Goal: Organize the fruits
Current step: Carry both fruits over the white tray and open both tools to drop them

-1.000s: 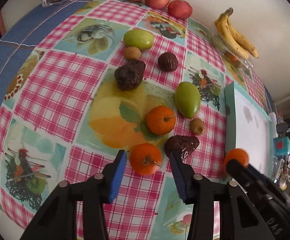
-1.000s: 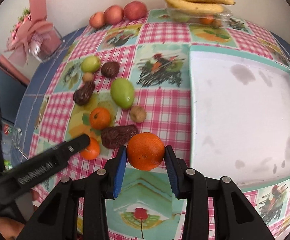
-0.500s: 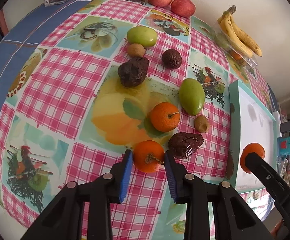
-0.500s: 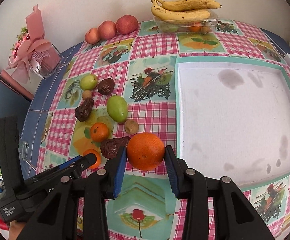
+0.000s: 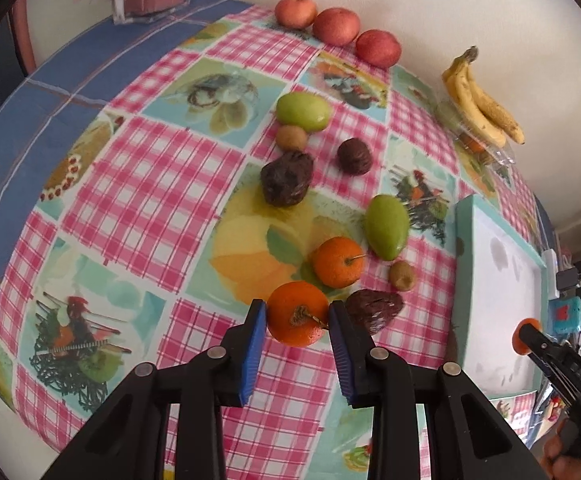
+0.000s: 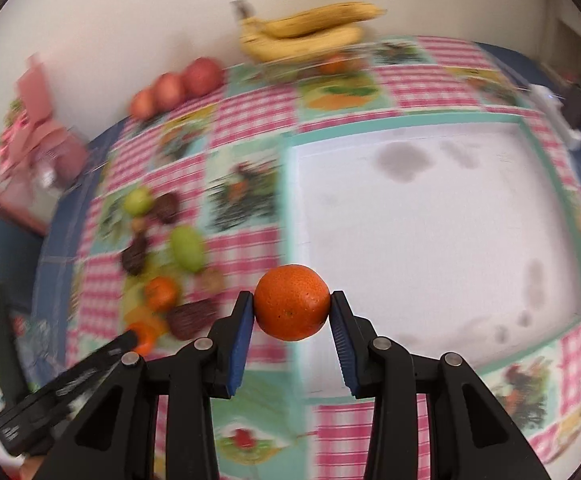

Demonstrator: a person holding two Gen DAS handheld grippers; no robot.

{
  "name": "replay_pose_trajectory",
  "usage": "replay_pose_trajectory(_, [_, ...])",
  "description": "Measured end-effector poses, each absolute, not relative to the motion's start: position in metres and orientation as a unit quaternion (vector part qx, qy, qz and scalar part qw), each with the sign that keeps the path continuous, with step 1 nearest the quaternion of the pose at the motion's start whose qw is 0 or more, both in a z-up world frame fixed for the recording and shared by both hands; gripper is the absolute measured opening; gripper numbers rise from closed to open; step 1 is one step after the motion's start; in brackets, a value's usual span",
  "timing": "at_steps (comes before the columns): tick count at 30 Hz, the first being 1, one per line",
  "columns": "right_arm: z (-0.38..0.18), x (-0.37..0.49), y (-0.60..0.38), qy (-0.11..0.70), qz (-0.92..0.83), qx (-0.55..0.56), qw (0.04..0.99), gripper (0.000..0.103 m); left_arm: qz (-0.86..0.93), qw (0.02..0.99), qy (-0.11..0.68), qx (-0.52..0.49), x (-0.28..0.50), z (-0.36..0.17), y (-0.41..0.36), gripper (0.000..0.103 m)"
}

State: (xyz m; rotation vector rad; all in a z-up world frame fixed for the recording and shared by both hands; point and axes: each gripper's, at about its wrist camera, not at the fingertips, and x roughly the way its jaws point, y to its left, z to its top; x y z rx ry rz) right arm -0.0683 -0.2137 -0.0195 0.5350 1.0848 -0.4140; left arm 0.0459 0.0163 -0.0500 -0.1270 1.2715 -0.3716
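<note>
Checked pink cloth [image 5: 142,184] with fruit pictures covered the table, against a pale wall where three red apples [image 5: 336,26] and a bunch of bananas [image 5: 480,100] lay at the far edge. One second earlier your left gripper [image 5: 297,322] stood with its blue pads well apart around the near mandarin [image 5: 298,314], and its jaws have just been closing; at this moment both pads pressed on the sides of that mandarin, which lay on the cloth just beside a dark wrinkled fruit [image 5: 376,310]. A second mandarin [image 5: 338,262] lay a little farther, near a green mango [image 5: 386,226] and a small brown kiwi [image 5: 402,275]. Farther away were another green mango [image 5: 302,111], another kiwi [image 5: 290,138] and two more dark fruits [image 5: 286,182]. Your right gripper [image 6: 292,312] was clamped on an orange [image 6: 292,302], the same as before, with no change in the gap of its tongs. What changed was its place: earlier the orange hung over the cloth beside the tray's left edge, and now it hung over the near left corner of the white tray [image 6: 430,240] with the teal rim. The right wrist view was blurred, while the left wrist view was sharp. In the left view you could see the right gripper with its orange at the right side, over the tray.
</note>
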Motion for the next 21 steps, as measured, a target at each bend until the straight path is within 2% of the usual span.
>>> replay_pose_trajectory(13, [-0.031,-0.123,-0.308,0.496,-0.335,0.316,0.736,0.040,-0.284,0.784,0.551,0.010,0.014,0.007,-0.087,0.034])
replay_pose_trajectory(21, [-0.028,-0.161,-0.341,0.474,-0.398,0.326,0.715,0.040,-0.344,0.754,0.557,0.059,-0.013,0.002,-0.169,0.034])
